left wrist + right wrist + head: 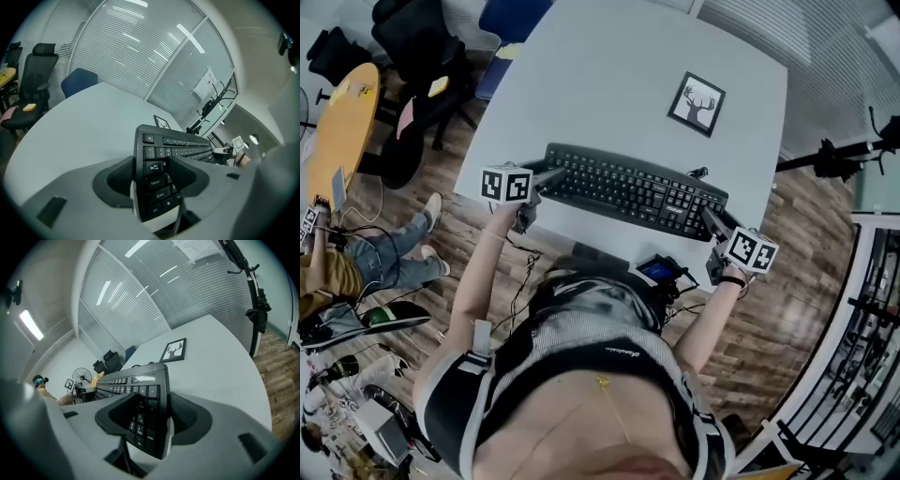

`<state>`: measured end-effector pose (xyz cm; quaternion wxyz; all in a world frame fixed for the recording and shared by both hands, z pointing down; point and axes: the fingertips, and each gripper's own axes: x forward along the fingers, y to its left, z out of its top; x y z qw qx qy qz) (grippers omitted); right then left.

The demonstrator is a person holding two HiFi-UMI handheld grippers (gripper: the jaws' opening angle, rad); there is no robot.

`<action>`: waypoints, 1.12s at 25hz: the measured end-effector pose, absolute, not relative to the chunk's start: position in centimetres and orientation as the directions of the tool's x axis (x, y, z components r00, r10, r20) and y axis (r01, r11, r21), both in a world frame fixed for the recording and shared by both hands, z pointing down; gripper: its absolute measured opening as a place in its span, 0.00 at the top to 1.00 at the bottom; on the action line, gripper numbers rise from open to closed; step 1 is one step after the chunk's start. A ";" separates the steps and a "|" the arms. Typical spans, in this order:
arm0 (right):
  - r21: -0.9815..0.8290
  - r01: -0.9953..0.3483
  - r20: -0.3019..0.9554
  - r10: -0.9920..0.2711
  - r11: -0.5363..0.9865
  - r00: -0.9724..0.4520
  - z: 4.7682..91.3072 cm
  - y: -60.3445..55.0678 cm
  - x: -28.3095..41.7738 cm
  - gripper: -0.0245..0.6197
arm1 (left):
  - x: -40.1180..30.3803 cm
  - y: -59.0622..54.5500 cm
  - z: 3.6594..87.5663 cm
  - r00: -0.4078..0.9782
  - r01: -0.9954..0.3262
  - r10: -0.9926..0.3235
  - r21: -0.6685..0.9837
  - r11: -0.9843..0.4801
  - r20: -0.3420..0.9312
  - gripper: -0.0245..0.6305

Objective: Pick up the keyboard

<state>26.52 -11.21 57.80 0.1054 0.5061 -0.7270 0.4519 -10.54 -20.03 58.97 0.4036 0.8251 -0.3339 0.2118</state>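
A black keyboard [633,192] lies crosswise over the near part of the white table [609,75]. My left gripper [546,178] is shut on its left end. In the left gripper view the pads clamp the keyboard [178,150] by the Tab and Caps Lock keys, one pad on top and one underneath, with the gripper [154,171] close around it. My right gripper [708,216] is shut on the right end. In the right gripper view the numpad end of the keyboard [136,380] sits between its pads [154,413]. Whether the keyboard is off the table I cannot tell.
A framed deer picture [696,103] stands behind the keyboard. Black office chairs [422,56] and a blue chair [511,14] are at the table's far left. A yellow round table [342,122] and a seated person [356,262] are at the left, and a black stand [834,155] is at the right.
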 end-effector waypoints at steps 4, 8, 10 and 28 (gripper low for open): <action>-0.549 -0.832 0.608 -0.643 0.083 -0.465 57.6 -11.0 26.4 0.65 | -10.6 -19.8 58.9 0.688 -0.722 -0.380 0.526 -0.450 0.619 0.63; -0.541 -0.836 0.607 -0.644 0.094 -0.466 57.2 -11.2 26.2 0.65 | -10.9 -19.8 58.8 0.690 -0.721 -0.383 0.533 -0.444 0.615 0.63; -0.537 -0.838 0.608 -0.644 0.098 -0.465 57.0 -11.4 26.2 0.65 | -10.9 -19.8 58.8 0.690 -0.721 -0.386 0.535 -0.440 0.613 0.63; -0.533 -0.843 0.606 -0.659 0.078 -0.444 57.1 -10.7 26.8 0.65 | -10.8 -19.9 57.5 0.681 -0.728 -0.401 0.508 -0.461 0.613 0.63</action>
